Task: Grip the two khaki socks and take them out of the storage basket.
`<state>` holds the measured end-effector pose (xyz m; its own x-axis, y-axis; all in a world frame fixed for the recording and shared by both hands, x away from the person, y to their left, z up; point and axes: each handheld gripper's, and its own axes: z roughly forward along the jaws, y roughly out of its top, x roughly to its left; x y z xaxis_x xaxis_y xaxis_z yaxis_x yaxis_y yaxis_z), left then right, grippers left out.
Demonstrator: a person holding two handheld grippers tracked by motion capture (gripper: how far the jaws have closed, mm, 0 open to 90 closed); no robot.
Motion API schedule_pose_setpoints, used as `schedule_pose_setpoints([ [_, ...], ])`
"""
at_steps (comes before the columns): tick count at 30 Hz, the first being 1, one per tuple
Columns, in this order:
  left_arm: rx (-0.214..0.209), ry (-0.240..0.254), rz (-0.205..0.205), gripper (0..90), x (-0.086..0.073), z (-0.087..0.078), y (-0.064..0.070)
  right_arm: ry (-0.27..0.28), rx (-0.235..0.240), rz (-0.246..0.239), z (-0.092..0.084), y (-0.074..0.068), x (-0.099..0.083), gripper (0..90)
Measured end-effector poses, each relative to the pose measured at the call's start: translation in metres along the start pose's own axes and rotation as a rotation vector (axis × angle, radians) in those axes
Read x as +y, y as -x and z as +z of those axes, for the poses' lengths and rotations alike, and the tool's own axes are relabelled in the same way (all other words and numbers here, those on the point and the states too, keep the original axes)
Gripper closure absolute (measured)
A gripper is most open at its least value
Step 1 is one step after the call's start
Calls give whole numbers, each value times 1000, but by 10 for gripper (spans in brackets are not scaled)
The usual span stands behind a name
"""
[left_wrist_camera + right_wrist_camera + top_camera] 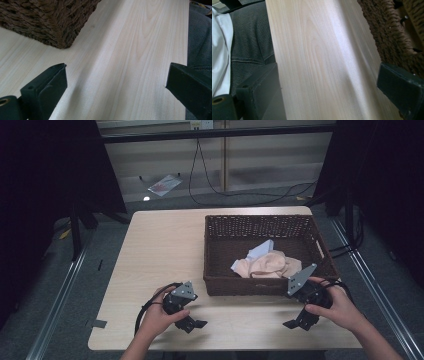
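Your left gripper (pixel 194 324) has its jaws spread wide with nothing between them, resting low over the near edge of the table (pixel 160 250); your right gripper (pixel 299 322) matches it on the near right, jaws also wide and empty, only bare wood between them in the right gripper view. Both point inward along the near edge, not yet toward the work; the pale clothes (pixel 267 264) lie bunched in the near right part of the wicker basket (pixel 260 226), which sits on the right half of the table, its near wall just beyond both grippers. I judge the step in hand is the first reach into the basket; lift your right gripper clear over the near wall before tipping it down, since the rim stands close; keep the jaws wide until they straddle a raised fold, then close on a single layer; hold the left gripper ready near the rim to steady the basket or take a second corner.
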<state>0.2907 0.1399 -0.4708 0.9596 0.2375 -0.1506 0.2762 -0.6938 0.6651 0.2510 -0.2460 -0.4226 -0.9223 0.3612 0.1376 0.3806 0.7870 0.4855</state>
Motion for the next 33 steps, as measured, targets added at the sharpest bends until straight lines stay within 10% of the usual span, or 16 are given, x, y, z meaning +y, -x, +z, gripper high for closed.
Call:
schedule_pose_setpoints([
  [33, 1, -1, -7, 31, 0, 1, 0, 21, -2, 24, -46, 19, 35, 43],
])
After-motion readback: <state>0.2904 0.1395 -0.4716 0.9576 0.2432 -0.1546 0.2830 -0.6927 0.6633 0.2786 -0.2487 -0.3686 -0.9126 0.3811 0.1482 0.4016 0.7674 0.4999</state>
